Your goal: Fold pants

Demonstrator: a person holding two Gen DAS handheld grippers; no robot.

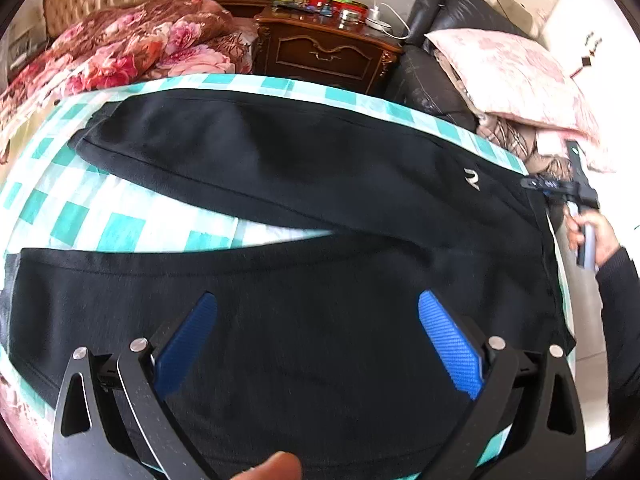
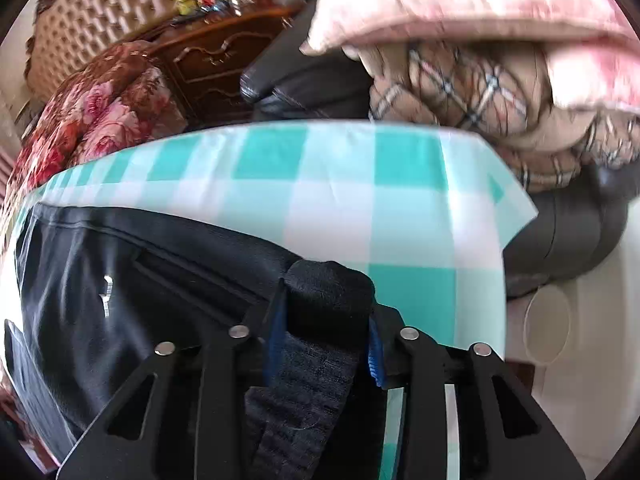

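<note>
We see the black pants (image 1: 280, 184) spread flat on a table draped in a teal-and-white checked cloth (image 1: 132, 220), their two legs running off toward the left of the left wrist view and the waistband at the right end, by the table's edge. The left gripper (image 1: 318, 300) hangs directly above the nearer leg, its blue pads (image 1: 452, 344) spread wide apart with only dark fabric showing below the gap between them; we cannot tell whether the tips touch the cloth, and nothing is pinched. A fingertip (image 1: 276, 468) of the hand carrying it shows at the bottom of that view. At the far right of the same view the right gripper (image 1: 538, 184) sits at the waistband corner, held by a hand (image 1: 596, 236) in a dark sleeve. From the right wrist camera we find the right gripper (image 2: 326, 316) narrowed onto a thick bunched fold of the waistband (image 2: 328, 300), which rises in a rounded hump between the blue pads (both pads press against it). A small white logo (image 2: 107, 296) on the pants lies to the left of that grip, and checked cloth stretches beyond the fingertips to the table's far edge.
</note>
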